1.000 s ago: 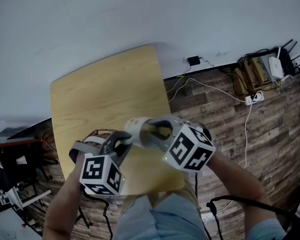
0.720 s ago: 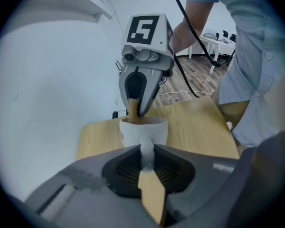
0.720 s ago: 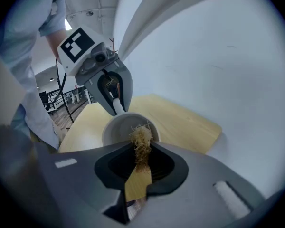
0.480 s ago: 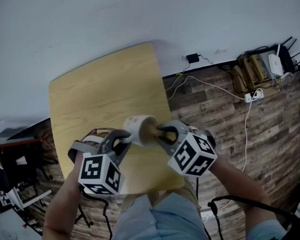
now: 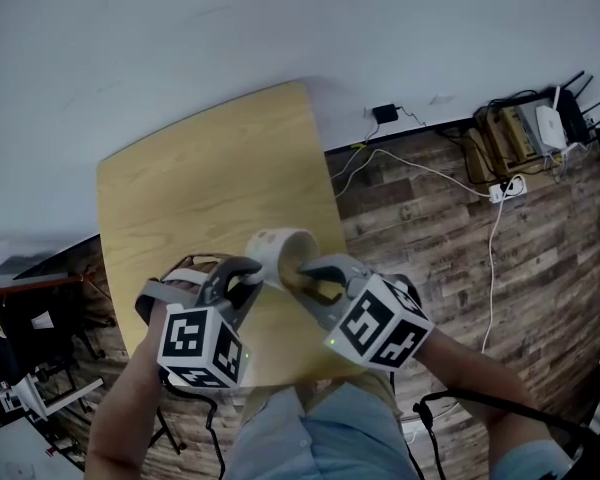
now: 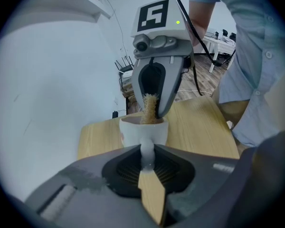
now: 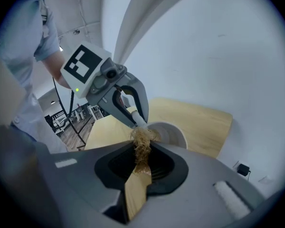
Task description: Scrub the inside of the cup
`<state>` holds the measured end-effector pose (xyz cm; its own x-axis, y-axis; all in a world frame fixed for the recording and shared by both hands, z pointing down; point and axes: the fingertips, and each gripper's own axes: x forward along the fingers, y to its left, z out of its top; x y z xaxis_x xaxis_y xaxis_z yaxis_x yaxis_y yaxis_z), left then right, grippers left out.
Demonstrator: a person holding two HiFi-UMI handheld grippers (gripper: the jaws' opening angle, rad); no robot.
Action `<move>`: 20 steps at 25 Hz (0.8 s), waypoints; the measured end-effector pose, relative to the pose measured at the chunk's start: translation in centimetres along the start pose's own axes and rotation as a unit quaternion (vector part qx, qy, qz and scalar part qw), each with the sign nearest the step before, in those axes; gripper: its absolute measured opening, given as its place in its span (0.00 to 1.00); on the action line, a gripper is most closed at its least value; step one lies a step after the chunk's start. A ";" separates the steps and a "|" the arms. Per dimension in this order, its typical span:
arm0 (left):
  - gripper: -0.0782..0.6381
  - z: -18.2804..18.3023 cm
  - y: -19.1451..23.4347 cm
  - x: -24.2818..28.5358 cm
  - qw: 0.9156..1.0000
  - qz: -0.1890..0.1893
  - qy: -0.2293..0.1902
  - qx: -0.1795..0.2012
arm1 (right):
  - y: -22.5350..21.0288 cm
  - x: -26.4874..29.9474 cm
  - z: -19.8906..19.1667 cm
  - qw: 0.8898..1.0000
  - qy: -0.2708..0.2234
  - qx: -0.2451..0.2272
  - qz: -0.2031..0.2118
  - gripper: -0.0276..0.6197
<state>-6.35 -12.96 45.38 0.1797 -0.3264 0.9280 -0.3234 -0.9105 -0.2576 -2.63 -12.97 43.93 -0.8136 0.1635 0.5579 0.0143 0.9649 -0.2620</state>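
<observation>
Right gripper (image 5: pixel 315 274): jaws closed down to a narrow gap on a tan fibre scrubber (image 7: pixel 142 145). The tuft stuck out past its tips, and its far end was inside the mouth of the cup (image 5: pixel 276 249).
Left gripper (image 5: pixel 248 272): nearly shut, pinching the cup's handle (image 6: pixel 147 152). The white cup sat just beyond its tips, with the mouth tipped toward the right gripper.
Cup's place: between the two grippers' tips and over the near part of the wooden table (image 5: pixel 195 183). Whether it touched the tabletop could not be told.
What changed: half a second earlier the right gripper had been drawn back from the cup, with the scrubber showing in the gap between them. It then pushed back in toward the left gripper until its tips were at the rim, and its marker cube (image 5: pixel 381 322) turned a little. The left gripper and the cup kept their place throughout.
What that meant: this looked like one out-and-in stroke with a slight twist, so the scrubbing seemed to be under way, with the left gripper acting as a steady holder. No view showed how much of the inner wall had been covered.
Count, grippers: two, each with one marker cube.
Count, cups: one, with one handle.
Count, scrubbers: one tuft.
Count, tables: one.
</observation>
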 end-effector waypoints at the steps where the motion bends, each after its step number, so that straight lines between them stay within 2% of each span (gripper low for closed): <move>1: 0.20 -0.1 0.0 0.0 1.000 -0.001 0.000 0.000 | -0.3 -0.1 0.4 1.000 -0.003 -0.005 -0.003 0.13; 7: 0.20 0.1 -0.1 -0.1 1.000 -0.001 0.004 0.006 | -2.8 -1.0 1.7 0.997 -0.002 -0.064 -0.040 0.13; 10: 0.20 0.2 -0.2 -0.2 1.000 0.001 0.006 0.007 | -3.7 -1.3 1.3 0.993 0.004 -0.102 -0.061 0.13; 13: 0.21 0.3 -0.3 -0.2 1.000 0.002 0.005 0.007 | -4.3 -1.2 0.1 0.990 0.016 -0.120 -0.076 0.13; 17: 0.20 0.1 -0.1 -0.3 1.000 0.006 -0.001 -0.003 | -4.1 -0.8 -1.8 0.988 0.039 -0.126 -0.080 0.13; 20: 0.20 0.0 -0.2 -0.3 1.000 0.008 -0.004 -0.016 | -3.4 -0.6 -2.8 0.992 0.043 -0.100 -0.071 0.13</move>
<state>-6.32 -12.68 45.12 0.1818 -0.3422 0.9219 -0.3562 -0.8967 -0.2626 -0.57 -15.72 46.74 -0.7636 0.0309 0.6450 0.0241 0.9995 -0.0193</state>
